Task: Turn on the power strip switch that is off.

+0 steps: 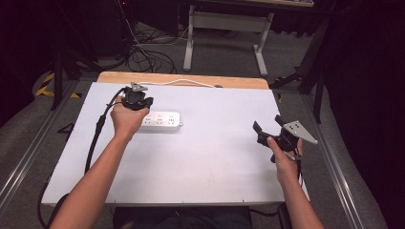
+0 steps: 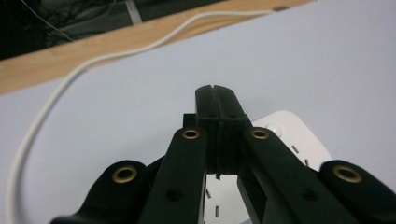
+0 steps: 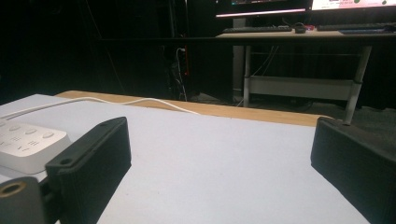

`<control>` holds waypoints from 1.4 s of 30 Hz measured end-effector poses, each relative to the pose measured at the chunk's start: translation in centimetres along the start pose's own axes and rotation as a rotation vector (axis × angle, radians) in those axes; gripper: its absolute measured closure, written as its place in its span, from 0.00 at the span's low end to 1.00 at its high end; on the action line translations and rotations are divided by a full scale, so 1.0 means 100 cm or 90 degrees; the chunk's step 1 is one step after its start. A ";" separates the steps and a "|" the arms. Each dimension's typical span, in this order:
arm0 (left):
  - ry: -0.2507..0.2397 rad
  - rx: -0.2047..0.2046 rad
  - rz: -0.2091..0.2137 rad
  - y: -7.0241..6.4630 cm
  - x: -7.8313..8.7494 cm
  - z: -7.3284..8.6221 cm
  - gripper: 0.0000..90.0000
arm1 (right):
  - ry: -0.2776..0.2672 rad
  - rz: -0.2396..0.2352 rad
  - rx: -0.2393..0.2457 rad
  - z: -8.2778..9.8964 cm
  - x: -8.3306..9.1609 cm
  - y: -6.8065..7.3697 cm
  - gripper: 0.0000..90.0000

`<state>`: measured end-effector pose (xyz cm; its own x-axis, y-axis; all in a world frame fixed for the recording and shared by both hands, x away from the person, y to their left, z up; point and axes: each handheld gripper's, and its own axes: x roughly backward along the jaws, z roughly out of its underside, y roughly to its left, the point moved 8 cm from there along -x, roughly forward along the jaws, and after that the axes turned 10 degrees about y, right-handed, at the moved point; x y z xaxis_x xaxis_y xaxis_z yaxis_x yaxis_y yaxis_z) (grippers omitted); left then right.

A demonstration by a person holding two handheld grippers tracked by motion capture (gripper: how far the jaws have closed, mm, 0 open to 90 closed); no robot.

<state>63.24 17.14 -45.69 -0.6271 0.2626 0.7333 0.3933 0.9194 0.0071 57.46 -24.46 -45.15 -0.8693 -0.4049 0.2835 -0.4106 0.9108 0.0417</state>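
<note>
One white power strip [image 1: 161,121] lies left of centre on the table [image 1: 205,157], cord [image 1: 188,82] running to the far edge. My left gripper [image 1: 138,98] hovers clenched over its left end, holding nothing. My right gripper [image 1: 267,131] waits released, well apart. Work barely begun, I judge.

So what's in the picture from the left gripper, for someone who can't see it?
The left gripper has its two black jaws pressed shut just above a white power strip on a pale table. The strip's white cord curves along the table's wooden edge.
</note>
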 end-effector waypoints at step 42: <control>0.102 -0.020 0.008 -0.015 -0.054 0.020 1.00 | 0.000 0.000 -0.002 0.000 0.001 0.001 0.07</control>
<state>64.67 14.89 -51.00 -0.5082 0.2221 0.8321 0.4224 0.9062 0.0162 57.30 -24.42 -45.14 -0.8688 -0.4055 0.2841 -0.4104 0.9108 0.0449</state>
